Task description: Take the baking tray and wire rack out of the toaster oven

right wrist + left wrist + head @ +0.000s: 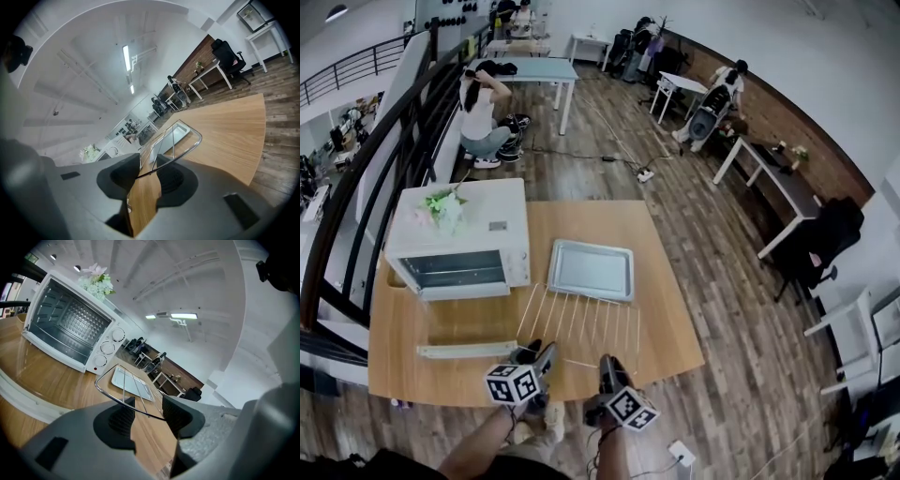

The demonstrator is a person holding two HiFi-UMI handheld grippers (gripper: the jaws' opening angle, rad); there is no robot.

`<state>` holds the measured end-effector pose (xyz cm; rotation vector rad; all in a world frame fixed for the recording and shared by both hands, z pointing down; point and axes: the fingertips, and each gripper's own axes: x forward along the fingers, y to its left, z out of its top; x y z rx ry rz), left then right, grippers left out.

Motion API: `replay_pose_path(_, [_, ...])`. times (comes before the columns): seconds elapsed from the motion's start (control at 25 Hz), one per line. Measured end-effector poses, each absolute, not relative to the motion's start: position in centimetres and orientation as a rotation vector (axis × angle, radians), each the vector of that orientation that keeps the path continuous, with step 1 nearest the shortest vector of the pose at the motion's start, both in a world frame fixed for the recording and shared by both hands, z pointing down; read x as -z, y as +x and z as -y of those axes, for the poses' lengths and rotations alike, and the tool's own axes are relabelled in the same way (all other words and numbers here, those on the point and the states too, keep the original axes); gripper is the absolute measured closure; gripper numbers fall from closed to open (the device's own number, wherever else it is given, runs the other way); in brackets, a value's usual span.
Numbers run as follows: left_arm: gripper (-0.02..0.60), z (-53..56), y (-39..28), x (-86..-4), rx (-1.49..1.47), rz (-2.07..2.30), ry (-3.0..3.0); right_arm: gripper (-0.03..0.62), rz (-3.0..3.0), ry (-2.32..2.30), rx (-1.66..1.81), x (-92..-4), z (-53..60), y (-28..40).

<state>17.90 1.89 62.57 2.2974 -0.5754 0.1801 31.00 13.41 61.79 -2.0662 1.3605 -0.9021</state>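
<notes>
Rack (579, 319): silver wire grid, roughly level, low over the table (675, 281), in front of the tray (591, 270) and outside the oven (459, 239). Left gripper (541, 353) and right gripper (607, 365) point forward side by side, each clamped on the rack's near edge wire. Long axis runs left to right; cross-bars point toward the tray.

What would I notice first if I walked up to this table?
Probably the shiny wire rack held over the front of the wooden table, with the left gripper and the right gripper each clamped on its near edge. Just behind it lies a silver baking tray. To the left, a white toaster oven stands with its door open and flowers on top.
</notes>
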Motion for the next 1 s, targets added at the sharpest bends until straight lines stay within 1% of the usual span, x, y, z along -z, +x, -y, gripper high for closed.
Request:
replay_pose_path(0.6, [0.399, -2.3, 21.3, -68.2, -0.277, 0.638, 2.186, 0.485, -1.372, -2.072, 1.034, -67.3, -13.2, 35.4])
replay_pose_path(1.0, [0.399, -2.0, 22.9, -71.0, -0.325, 0.675, 2.141, 0.484, -1.353, -2.057, 1.126, -70.3, -12.6, 37.1])
